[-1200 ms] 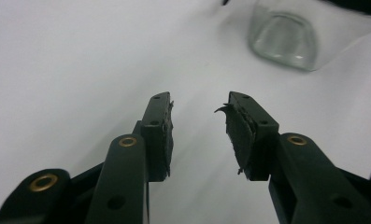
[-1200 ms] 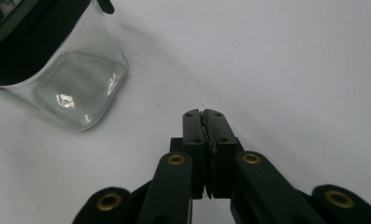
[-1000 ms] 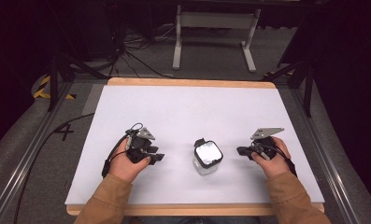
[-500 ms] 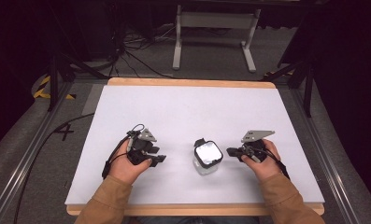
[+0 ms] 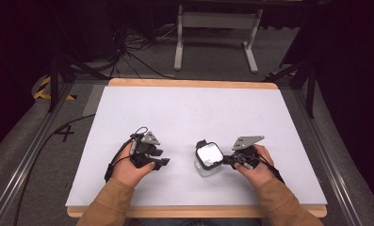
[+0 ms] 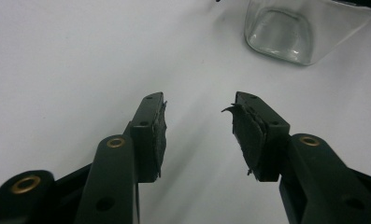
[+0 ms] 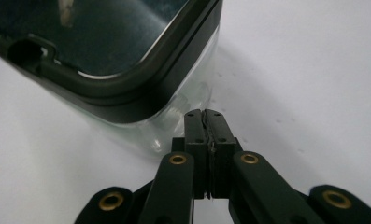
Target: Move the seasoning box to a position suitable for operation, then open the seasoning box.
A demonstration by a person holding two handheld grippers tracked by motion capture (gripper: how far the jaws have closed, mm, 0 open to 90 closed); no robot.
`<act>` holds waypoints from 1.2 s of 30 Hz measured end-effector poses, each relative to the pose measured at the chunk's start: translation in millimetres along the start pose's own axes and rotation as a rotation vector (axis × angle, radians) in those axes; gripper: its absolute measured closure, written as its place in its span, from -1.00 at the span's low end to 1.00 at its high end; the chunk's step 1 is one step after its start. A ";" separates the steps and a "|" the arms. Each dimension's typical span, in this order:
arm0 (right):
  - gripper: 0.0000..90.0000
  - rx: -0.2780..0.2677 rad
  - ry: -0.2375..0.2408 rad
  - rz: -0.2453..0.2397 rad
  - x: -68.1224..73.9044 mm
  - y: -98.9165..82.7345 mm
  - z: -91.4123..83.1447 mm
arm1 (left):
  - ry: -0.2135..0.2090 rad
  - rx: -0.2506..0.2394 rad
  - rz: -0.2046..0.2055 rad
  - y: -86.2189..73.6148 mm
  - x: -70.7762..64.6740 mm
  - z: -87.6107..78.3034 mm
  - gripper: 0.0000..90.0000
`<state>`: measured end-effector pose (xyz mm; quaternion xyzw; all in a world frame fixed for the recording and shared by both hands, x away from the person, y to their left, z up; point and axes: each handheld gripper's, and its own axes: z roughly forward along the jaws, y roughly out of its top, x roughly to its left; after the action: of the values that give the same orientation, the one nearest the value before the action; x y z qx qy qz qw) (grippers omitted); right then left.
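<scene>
A small square glass jar (image 5: 209, 159) with a black-rimmed lid stands on the white table (image 5: 189, 113), near the front. My right gripper (image 5: 227, 160) is just right of it, held low in the person's hand. In the right gripper view its jaws are shut (image 7: 204, 116) with nothing between them, and the tips are at the jar's glass wall (image 7: 174, 123) just under the lid (image 7: 103, 46); I cannot tell whether they touch it. My left gripper (image 5: 163, 162) rests left of the jar, apart from it. Its jaws stand open (image 6: 197, 121), with the jar (image 6: 281, 32) ahead to the right.
The table's wooden front edge (image 5: 194, 211) runs under the person's sleeves. A metal stand (image 5: 213, 28) and loose cables (image 5: 137, 56) are on the floor beyond the far edge. A cable (image 5: 43, 141) trails along the table's left side.
My right gripper has moved left across the table up to the jar's side. The left gripper has barely shifted.
</scene>
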<state>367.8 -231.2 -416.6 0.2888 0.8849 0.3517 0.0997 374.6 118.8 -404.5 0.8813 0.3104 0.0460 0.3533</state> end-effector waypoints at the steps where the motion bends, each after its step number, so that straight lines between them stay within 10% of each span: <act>1: 0.98 0.008 0.006 0.001 0.5 -0.7 -0.2 | -0.003 0.004 -0.003 0.1 -0.2 0.3 0.21; 24: 0.99 0.083 0.115 -0.047 16.7 -4.1 6.1 | -0.032 0.004 -0.008 4.3 0.5 2.5 0.21; 36: 0.98 -0.069 0.080 0.016 -8.2 5.6 -24.2 | -0.037 -0.052 -0.039 1.6 3.3 -9.5 0.20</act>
<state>367.8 -246.3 -395.3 0.2781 0.8730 0.3942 0.0714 375.3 125.4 -396.8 0.8662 0.3197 0.0311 0.3827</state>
